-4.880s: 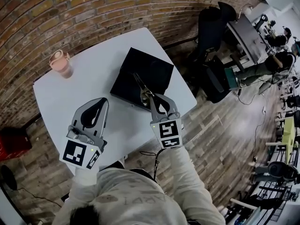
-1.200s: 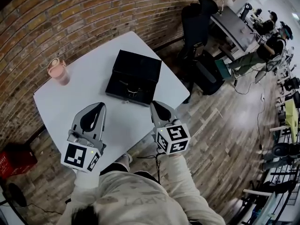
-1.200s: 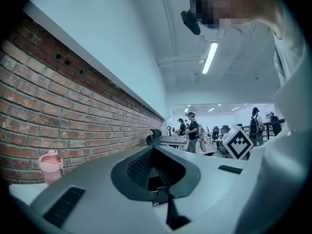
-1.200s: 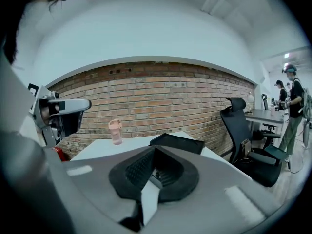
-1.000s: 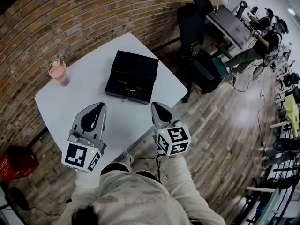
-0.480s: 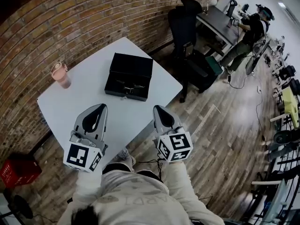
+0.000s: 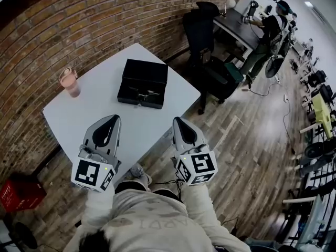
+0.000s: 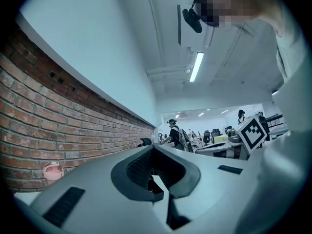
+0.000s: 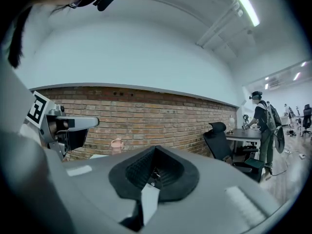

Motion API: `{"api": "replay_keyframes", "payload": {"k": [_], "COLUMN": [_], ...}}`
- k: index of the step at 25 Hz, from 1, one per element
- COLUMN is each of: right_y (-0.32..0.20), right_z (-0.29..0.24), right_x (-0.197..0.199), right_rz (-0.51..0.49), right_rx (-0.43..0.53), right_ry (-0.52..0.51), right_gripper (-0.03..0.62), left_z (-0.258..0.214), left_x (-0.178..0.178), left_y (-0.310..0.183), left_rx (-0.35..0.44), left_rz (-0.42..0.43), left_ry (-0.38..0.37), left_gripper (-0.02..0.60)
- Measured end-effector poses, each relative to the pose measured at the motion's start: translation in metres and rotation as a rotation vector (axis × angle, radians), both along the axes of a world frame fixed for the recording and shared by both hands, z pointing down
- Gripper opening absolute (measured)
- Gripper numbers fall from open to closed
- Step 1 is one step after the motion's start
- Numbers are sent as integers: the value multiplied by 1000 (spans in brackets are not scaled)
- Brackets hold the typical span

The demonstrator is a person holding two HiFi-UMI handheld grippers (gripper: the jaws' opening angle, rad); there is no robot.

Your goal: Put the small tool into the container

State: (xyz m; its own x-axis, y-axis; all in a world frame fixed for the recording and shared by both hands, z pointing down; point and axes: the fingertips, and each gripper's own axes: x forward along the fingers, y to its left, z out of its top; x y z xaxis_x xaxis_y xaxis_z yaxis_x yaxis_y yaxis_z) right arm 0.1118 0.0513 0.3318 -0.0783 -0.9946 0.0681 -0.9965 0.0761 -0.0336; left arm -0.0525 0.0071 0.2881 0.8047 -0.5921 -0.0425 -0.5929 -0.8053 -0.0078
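The black container [image 7: 143,82] stands open on the white table [image 7: 94,114], and the small metal tool [image 7: 144,92] lies inside it near its front wall. Both grippers hang level, back from the table's near edge and apart from the container. My left gripper [image 7: 114,118] is shut with nothing in it; in the left gripper view its tips [image 8: 152,147] meet against the room behind. My right gripper [image 7: 179,120] is shut and empty too, and in the right gripper view its tips [image 9: 155,148] point toward the brick wall.
A pink lidded cup [image 7: 70,82] stands at the table's far left. A black office chair [image 7: 202,25] and a dark bag sit right of the table. A person [image 7: 265,33] stands at a desk beyond. A red crate [image 7: 14,192] lies on the wooden floor at left.
Earlier the right gripper held the tool over the container; now the tool lies inside. Over the last second both grippers drew back from the table, which now looks smaller and farther.
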Motion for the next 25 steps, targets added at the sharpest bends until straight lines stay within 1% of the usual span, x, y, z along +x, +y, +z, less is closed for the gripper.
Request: {"api": "replay_keyframes", "payload": {"k": [9,25], "right_y": [33,67], "right_z": [-21,-40], "right_x": [-10,-30], "right_rz": [58,64], "right_rx": [68,109], "right_ry": [-14,-5], "right_gripper": [10,11], "left_z": [-7,-16], "left_x": [-16,-31], "left_y": [22,54], "left_rx": [20,35], "left_rz": [8,24], "left_ry": [7,16], "left_gripper": [5,5]}}
